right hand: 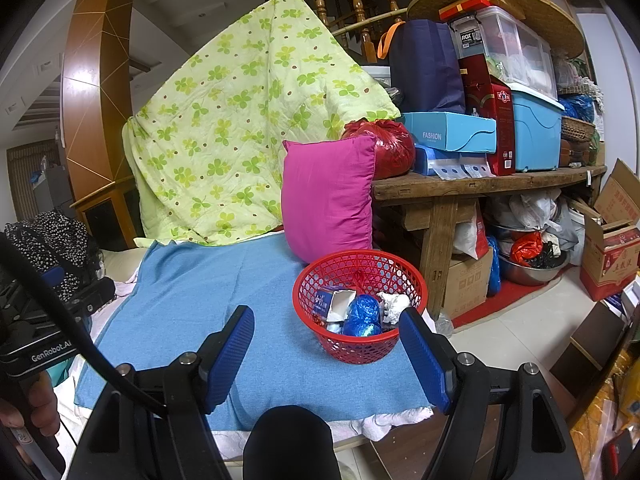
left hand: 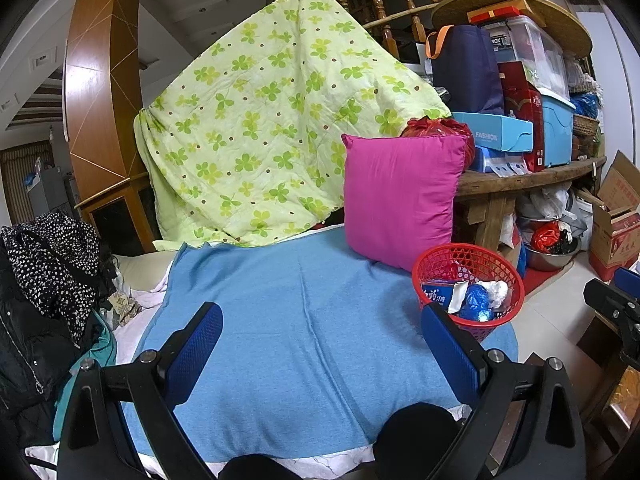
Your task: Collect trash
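Right wrist view: blue blanket (right hand: 192, 300) bears red basket (right hand: 360, 350); both grippers' jaws released, empty.

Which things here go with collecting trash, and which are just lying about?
For the job: red basket, blue crumpled wrapper, white crumpled paper, torn packet.
Just lying about: pink pillow, green quilt, blue blanket, spotted clothing, red bag.

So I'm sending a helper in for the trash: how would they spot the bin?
Find the blue blanket spread over the bed. At its right edge, in front of the upright pink pillow, sits a red basket. It is the only open lattice container there, holding crumpled blue and white wrappers.
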Available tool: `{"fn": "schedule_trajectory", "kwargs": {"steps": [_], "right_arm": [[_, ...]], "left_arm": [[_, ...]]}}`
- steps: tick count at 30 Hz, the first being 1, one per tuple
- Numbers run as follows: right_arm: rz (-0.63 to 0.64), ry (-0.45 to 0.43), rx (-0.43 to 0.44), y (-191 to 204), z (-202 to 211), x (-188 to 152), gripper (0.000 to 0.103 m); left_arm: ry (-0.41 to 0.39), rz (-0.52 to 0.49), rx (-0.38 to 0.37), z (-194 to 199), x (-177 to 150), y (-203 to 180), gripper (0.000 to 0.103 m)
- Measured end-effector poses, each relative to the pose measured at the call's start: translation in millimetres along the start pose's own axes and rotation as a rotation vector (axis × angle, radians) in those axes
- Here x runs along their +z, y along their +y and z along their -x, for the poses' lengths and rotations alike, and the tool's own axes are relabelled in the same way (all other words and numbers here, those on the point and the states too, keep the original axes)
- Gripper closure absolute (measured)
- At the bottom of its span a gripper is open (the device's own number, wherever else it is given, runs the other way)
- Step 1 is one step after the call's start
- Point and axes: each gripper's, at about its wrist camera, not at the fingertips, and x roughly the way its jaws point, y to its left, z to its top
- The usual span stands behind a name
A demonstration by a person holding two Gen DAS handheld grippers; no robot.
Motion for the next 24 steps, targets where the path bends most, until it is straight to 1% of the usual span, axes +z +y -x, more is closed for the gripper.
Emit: {"fn": "schedule_trajectory", "kwargs": {"steps": [19, 24], "right_arm": [[0.001, -0.002, -0.004, -1, 0, -1, 0.025], [-0.004, -0.005, -0.01, -4, -2, -7, 0.025]], "left_arm": [[-0.003, -0.01, -0.002, 4, 4, -5, 0.004], [-0.002, -0.021, -0.002, 4, 7, -10, 0.004]]}}
